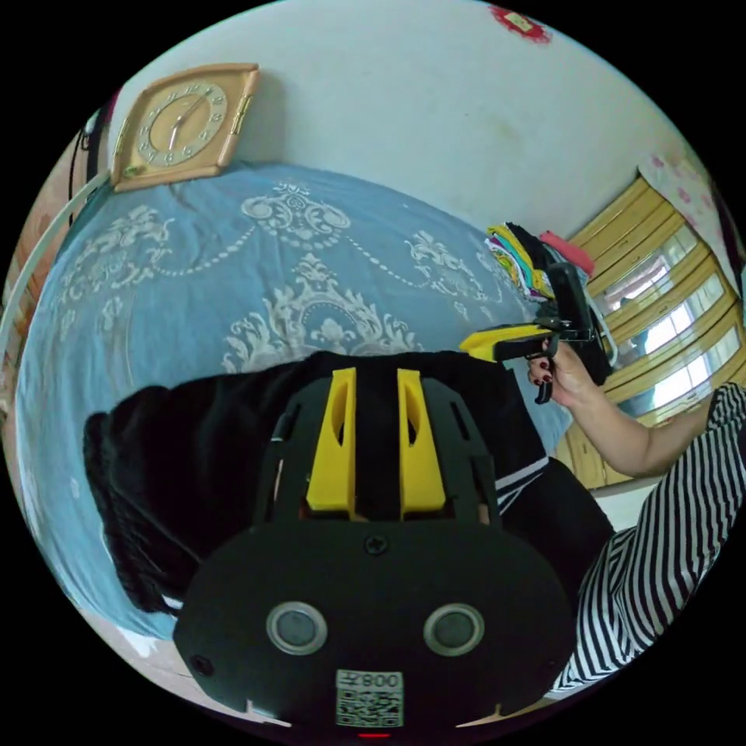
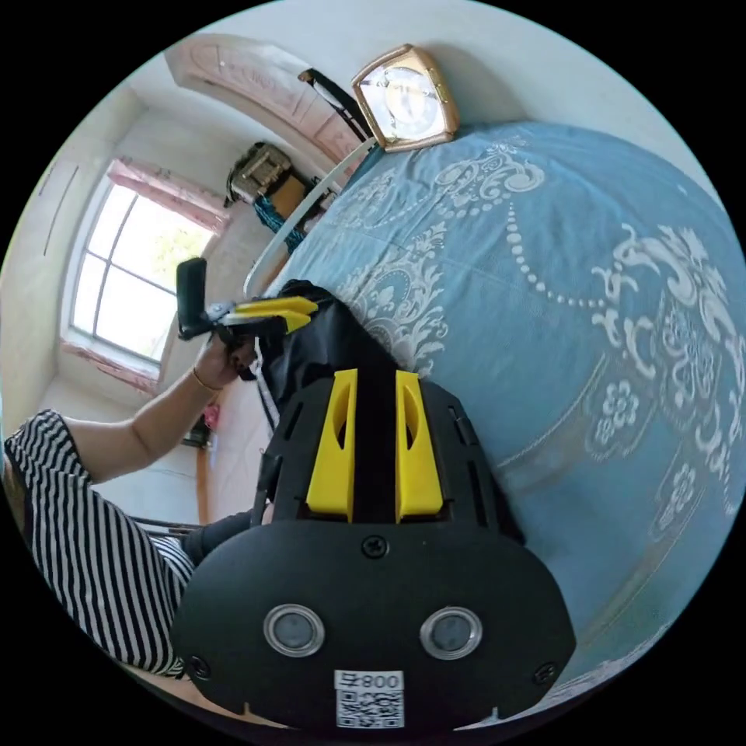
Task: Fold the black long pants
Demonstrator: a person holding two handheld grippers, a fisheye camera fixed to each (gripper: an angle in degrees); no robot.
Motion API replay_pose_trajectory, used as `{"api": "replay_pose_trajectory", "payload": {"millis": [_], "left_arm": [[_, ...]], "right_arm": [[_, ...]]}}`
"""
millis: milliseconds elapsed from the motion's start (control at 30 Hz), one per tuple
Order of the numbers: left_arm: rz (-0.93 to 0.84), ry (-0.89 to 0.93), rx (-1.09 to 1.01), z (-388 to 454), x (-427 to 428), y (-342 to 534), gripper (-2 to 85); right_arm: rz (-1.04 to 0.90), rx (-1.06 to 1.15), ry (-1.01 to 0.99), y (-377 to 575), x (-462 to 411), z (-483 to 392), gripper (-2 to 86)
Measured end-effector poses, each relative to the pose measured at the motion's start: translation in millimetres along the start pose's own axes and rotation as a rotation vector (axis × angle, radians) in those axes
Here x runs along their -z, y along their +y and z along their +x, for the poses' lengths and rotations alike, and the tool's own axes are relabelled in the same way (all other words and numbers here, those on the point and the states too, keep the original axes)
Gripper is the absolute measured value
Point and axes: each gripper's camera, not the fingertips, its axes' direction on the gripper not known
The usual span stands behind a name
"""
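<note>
Near the blue bedspread point(image 1: 233, 256), your left gripper point(image 1: 377, 381) and right gripper point(image 2: 375, 381) each clamp the soft, limp black pants point(image 1: 179, 458); grip along the edge.

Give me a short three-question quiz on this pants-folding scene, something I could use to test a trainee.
1. True or false: the black pants lie on a blue patterned bedspread.
2. What leans against the wall at the far edge of the bed? A) clock B) mirror C) lamp
3. Fill in: the left gripper and right gripper each have black cloth between their ____ jaws.

Key: 1 true; 2 A, the clock; 3 yellow.
</note>
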Motion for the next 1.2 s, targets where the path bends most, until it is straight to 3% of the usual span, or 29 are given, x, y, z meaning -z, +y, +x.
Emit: {"api": "replay_pose_trajectory", "payload": {"millis": [167, 533, 667, 833, 1067, 1200], "left_arm": [[-0.295, -0.074, -0.069, -5.5, -38.8, -46.3, 3.7], [-0.097, -0.020, -0.104, 46.7, 10.4, -10.6, 1.0], [0.025, -0.039, -0.129, 60.8, 23.2, -25.1, 1.3], [0.073, 0.077, -0.160, 68.6, 19.6, -47.1, 3.1], [-0.165, 0.178, -0.269, 80.0, -38.6, -96.5, 8.4], [-0.514, 0.369, -0.294, 84.2, -94.7, -112.2, 4.3]], "right_arm": [[-0.186, 0.027, -0.054, -18.7, -51.3, 7.8, 6.6], [0.028, 0.138, -0.085, 50.1, -42.1, -47.4, 1.3], [0.067, 0.181, -0.019, 56.3, -31.5, -60.5, 1.1], [0.034, 0.189, -0.019, 61.3, -41.1, -66.9, 1.1], [0.057, 0.209, 0.021, 74.3, -38.6, -80.0, 1.1], [0.065, 0.207, 0.024, 79.2, -34.7, -81.5, 1.1]]}}
